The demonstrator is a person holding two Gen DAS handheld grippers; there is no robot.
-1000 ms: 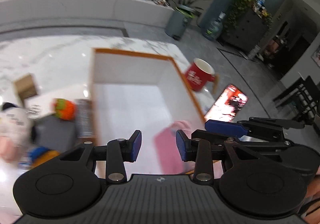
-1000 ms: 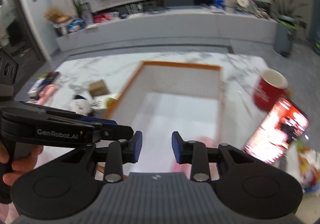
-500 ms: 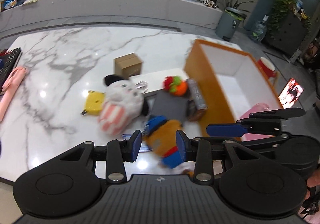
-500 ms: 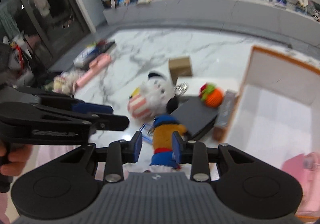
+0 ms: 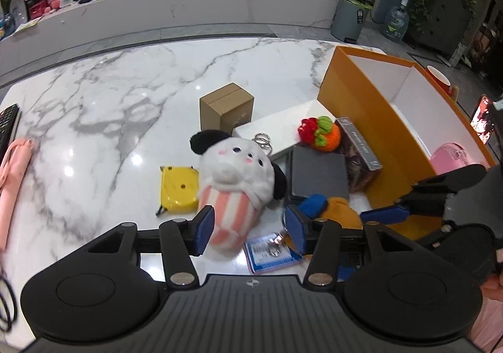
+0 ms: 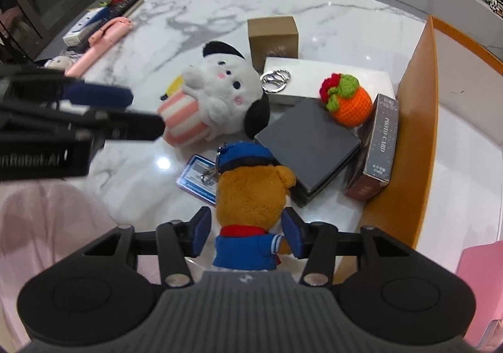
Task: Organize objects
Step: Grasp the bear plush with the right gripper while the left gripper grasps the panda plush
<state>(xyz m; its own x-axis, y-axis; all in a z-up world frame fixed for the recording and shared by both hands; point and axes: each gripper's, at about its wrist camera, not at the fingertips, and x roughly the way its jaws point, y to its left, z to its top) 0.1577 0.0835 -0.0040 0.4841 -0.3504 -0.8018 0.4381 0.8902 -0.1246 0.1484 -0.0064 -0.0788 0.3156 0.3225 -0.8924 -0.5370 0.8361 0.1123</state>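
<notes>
**Fingers Opening Over the Toy Pile**

Both grippers have swung from the orange-walled white box (image 5: 374, 107) to the clutter beside it. Right gripper (image 6: 245, 235) jaws are spreading around the brown bear plush in blue cap (image 6: 251, 192) (no contact visible). Left gripper (image 5: 250, 232) jaws are spreading, nothing gripped, above the white pink-striped plush (image 5: 234, 178). Judgement: next pickup begins.

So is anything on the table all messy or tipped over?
Yes. The white plush lies on its side, and the bear plush lies flat by the orange box. The dark photo card box leans against that box, and the grey box sits crooked across the white one.
</notes>
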